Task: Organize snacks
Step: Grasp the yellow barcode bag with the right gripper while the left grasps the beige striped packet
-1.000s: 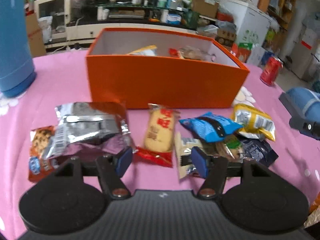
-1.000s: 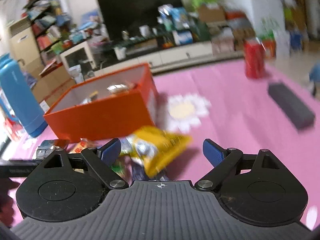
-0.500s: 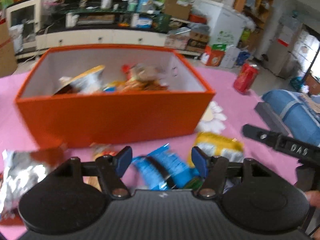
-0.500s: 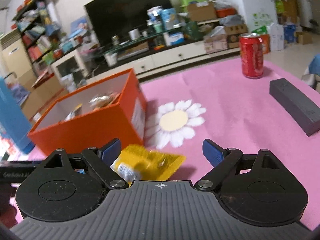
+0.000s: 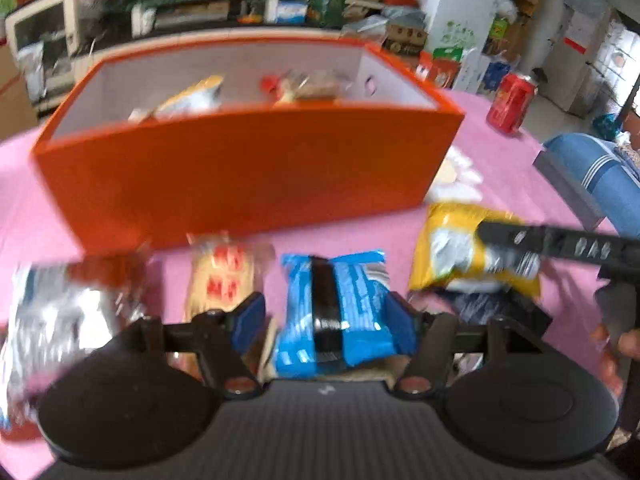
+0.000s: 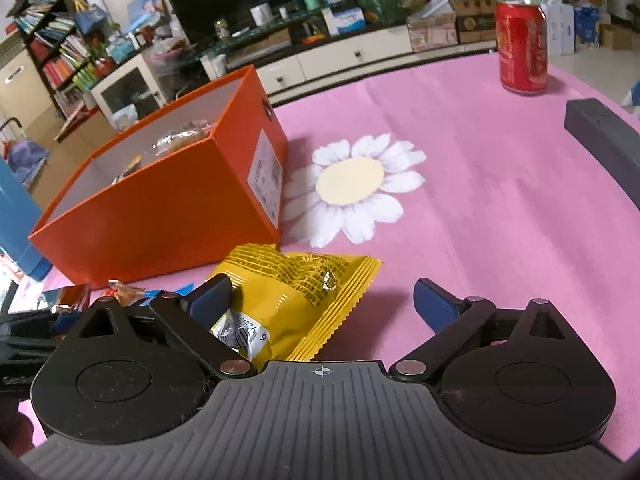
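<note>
**Two tools lined up over the loose snacks in front of the box**

The pink tabletop [image 6: 500,208] carries an orange box [image 5: 248,176] at the far side, open on top and already holding a few packets, so it reads as the collecting bin. The unsorted snacks lie in a row just in front of its near wall, within short reach of it.

The left tool [image 5: 324,320] stands partly open, its pads either side of the blue packet [image 5: 336,304]; the right pad seems to touch the wrapper, the left one stands clear, so I judge it not yet gripped.

The right tool [image 6: 320,300] has just been opening its jaws and now stands wide, with the yellow packet [image 6: 296,284] lying between them, nearer the left pad, unpressed. That width suits the packet's broad, puffy body.

A red can [image 6: 522,46] stands far right, well apart.
</note>
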